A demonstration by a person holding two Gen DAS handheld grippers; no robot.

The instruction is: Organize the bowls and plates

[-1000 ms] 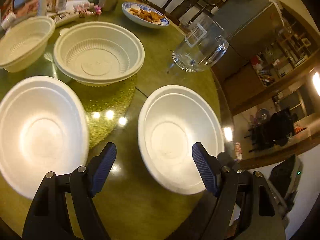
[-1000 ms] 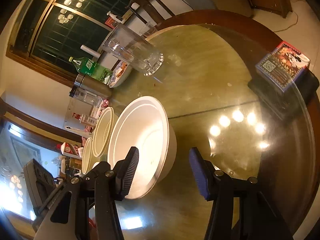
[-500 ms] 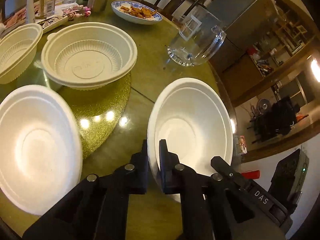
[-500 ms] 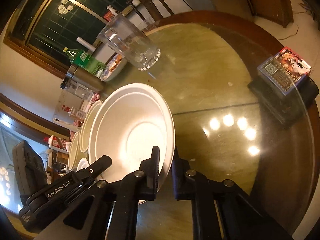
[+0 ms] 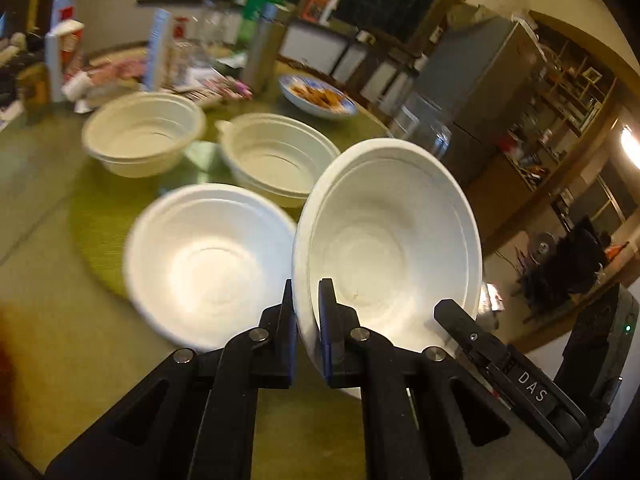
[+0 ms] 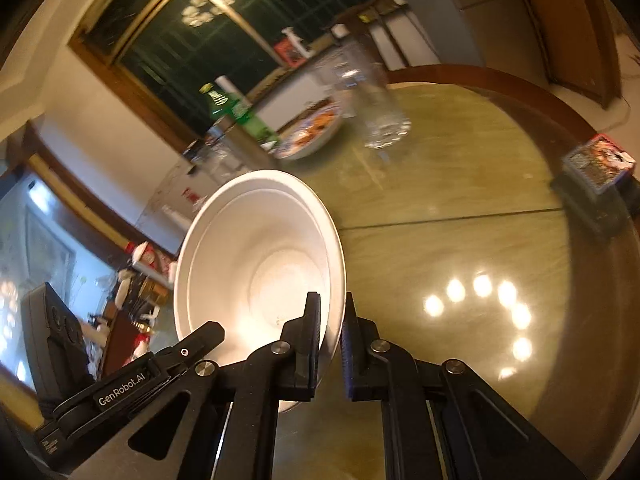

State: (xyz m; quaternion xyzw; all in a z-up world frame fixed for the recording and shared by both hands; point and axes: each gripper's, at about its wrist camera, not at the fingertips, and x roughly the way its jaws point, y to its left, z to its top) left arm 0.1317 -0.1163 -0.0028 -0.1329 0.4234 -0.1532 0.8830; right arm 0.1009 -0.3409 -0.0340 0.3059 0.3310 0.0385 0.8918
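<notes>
The round table (image 5: 48, 184) carries most of the work yet to do. On the gold mat (image 5: 100, 216) at its middle, three bowls sit apart, none nested: a smooth white bowl (image 5: 208, 264) at the mat's near edge, and two ribbed bowls (image 5: 144, 134) (image 5: 280, 156) side by side at its far edge. A blue plate of food (image 5: 316, 96) stands toward the table's far edge, with a glass mug (image 6: 380, 120) near it. One white bowl (image 5: 392, 240) is off the table, tilted, just beside the smooth one on the mat. The left gripper (image 5: 306, 312) is clamped tight on its near rim, and the right gripper (image 6: 332, 320) pinches the rim a little way round. By the look of it, sorting has barely begun: the lifted bowl probably goes into its smooth twin, and the ribbed pair remains to be stacked.
</notes>
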